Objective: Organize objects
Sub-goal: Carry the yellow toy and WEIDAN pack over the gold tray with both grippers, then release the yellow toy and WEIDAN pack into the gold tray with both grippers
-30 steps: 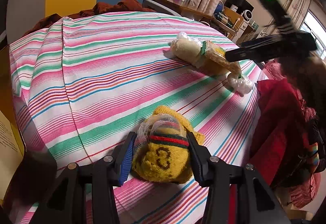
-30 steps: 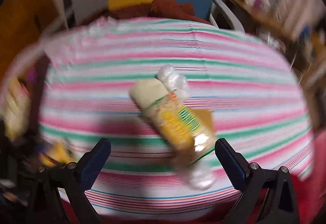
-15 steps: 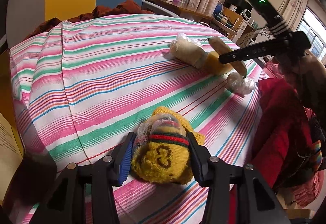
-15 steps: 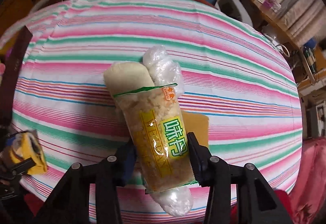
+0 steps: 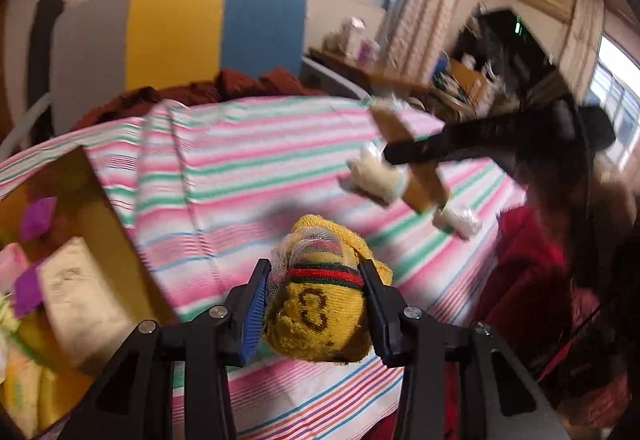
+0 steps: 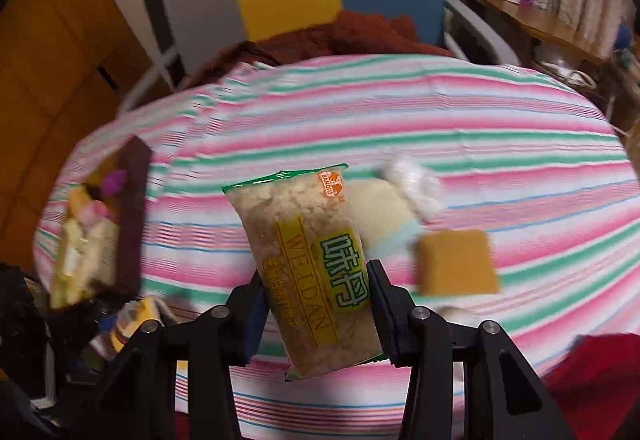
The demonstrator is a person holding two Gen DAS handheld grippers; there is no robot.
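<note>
My left gripper is shut on a yellow knitted item with a red and green band, held above the striped cloth. My right gripper is shut on a clear snack packet with a yellow and green label, lifted off the cloth. The right gripper also shows in the left wrist view, blurred, holding the packet in the air. A cream roll, a white plastic bundle and an orange-brown square lie on the cloth.
A cardboard box with pink, purple and cream packets stands at the left edge of the table; it also shows in the right wrist view. A yellow, blue and grey chair back stands behind. Red clothing lies at the right.
Both grippers have lifted their objects off the cloth. The left one has swung left so the box came into view. The snack packet has risen clear of the roll and square.
</note>
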